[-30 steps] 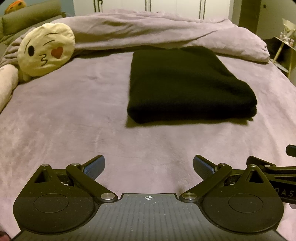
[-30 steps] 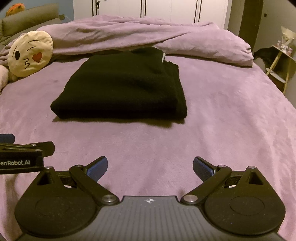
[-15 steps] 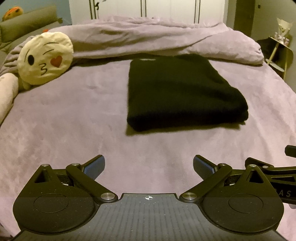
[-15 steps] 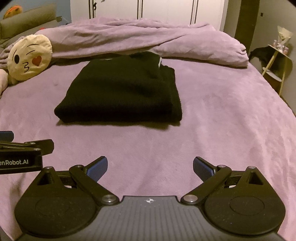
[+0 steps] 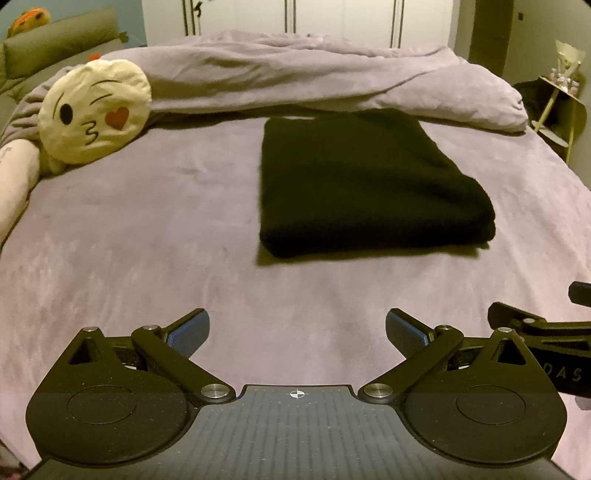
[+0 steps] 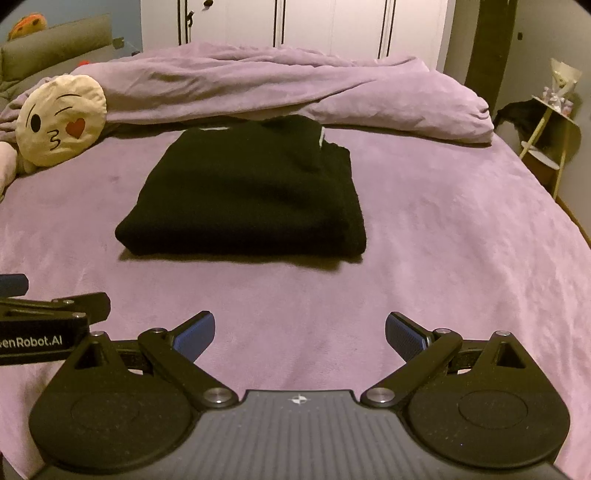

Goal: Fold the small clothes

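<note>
A bed [image 5: 147,258] covered in a mauve plush sheet fills both wrist views, its surface bare in front of the cameras. Along the far side lies a rumpled duvet [image 5: 314,77] of the same mauve, bunched in a long ridge from the left edge to the right corner, with white wardrobe doors [image 6: 332,26] standing behind it.

Near the middle of the bed rests a black garment [image 5: 365,184], folded into a thick, flat rectangle, its far edge just under the overhang of the duvet. In the right wrist view a small pale label [image 6: 321,138] shows at the garment's far right corner, where the layers sit slightly uneven.

At the far left, a round yellow kissing-emoji cushion [image 5: 96,114] leans against the duvet, well apart from the garment. A small side table [image 6: 550,129] stands beyond the bed's right edge.

Both tools hang over the bare sheet, short of the garment and touching nothing. The left gripper [image 5: 295,328] has its blue-padded fingers spread wide and empty; the right gripper [image 6: 299,332] is likewise spread wide and empty. Each tool's black body edges into the other's view.
</note>
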The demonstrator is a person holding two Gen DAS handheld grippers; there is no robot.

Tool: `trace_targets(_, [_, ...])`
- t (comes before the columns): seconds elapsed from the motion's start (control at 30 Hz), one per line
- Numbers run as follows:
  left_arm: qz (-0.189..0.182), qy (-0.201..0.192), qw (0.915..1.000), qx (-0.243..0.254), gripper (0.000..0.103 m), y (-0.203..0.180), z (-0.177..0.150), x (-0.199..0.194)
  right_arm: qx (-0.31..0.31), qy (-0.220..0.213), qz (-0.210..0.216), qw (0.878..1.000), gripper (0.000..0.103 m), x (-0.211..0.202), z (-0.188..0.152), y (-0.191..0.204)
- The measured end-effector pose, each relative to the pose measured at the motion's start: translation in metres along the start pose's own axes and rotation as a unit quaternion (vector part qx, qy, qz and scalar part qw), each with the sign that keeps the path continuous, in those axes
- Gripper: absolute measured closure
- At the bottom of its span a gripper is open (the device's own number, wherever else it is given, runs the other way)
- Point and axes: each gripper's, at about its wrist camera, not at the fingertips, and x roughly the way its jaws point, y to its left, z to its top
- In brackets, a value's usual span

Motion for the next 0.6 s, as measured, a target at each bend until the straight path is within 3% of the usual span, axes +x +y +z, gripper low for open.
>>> trace_targets(0.6, [0.005, 0.001, 1.0000, -0.001, 0.000, -0.0025, -0.0004, 0.0026, 0.012, 0.002, 0.009, 1.000, 0.004, 0.0016, 0.0007, -0.0005])
